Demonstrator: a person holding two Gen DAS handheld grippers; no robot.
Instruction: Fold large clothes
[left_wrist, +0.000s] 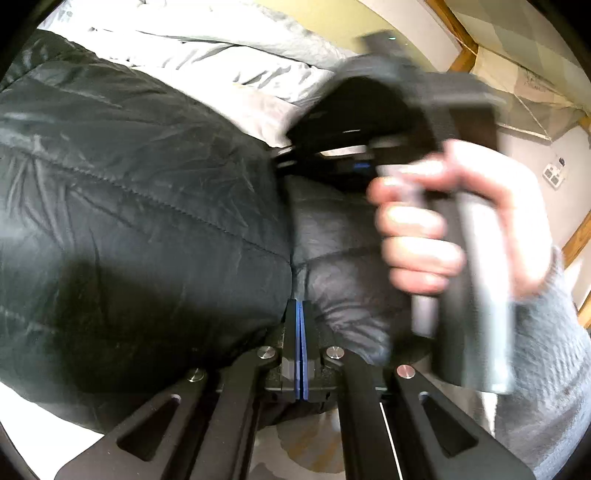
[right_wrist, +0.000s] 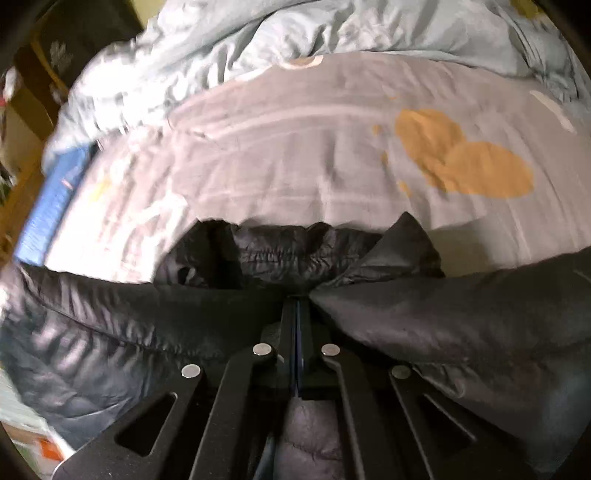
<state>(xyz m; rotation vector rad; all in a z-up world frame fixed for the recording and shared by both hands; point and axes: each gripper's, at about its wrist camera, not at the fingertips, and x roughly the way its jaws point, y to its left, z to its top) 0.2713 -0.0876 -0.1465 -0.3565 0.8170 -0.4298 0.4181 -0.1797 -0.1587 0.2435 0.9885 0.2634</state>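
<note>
A black quilted puffer jacket (left_wrist: 129, 206) fills the left wrist view and lies across the lower half of the right wrist view (right_wrist: 461, 325), over a bed. My left gripper (left_wrist: 300, 306) is shut on a fold of the jacket, its blue pads pressed together. My right gripper (right_wrist: 297, 302) is shut on the jacket's edge, which bunches at the fingertips. In the left wrist view the right gripper's body (left_wrist: 472, 258) and the hand holding it show close on the right, blurred.
The bed has a grey sheet (right_wrist: 295, 155) with orange ovals and a crumpled light-blue duvet (right_wrist: 258, 40) at the back. A blue strip (right_wrist: 48, 206) runs along the bed's left edge. Wooden frames and a wall (left_wrist: 535, 155) stand at the right.
</note>
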